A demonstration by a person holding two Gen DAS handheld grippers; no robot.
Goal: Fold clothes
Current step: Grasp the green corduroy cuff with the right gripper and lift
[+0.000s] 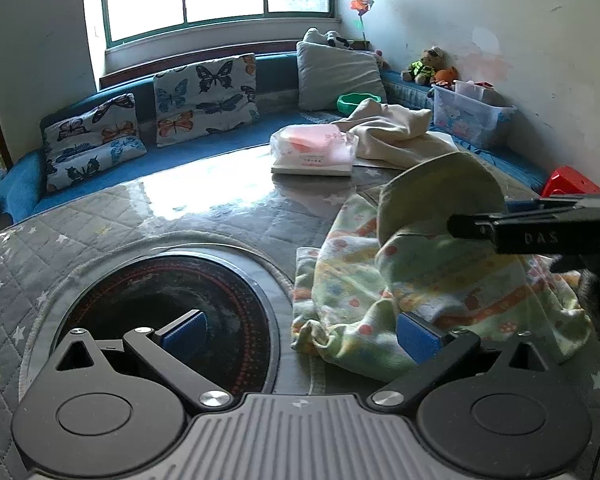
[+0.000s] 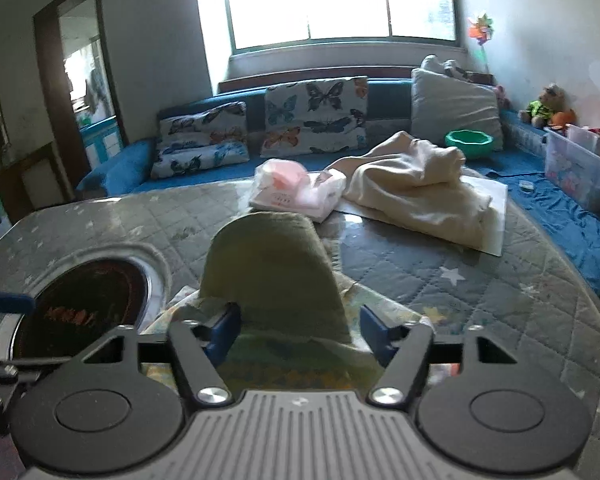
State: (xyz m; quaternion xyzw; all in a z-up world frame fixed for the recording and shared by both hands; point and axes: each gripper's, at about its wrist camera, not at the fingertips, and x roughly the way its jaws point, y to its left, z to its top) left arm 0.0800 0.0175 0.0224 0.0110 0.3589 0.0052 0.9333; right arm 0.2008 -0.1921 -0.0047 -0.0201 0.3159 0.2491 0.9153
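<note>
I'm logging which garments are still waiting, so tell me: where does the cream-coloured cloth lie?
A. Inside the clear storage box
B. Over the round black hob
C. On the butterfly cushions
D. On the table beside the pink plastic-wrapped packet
D: the crumpled cream cloth lies at the far side of the quilted table, right next to the pink packet.

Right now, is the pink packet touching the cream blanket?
Touching. In the right wrist view the pink packet has its right end pressed against the cream blanket, with no table showing between them.
</note>
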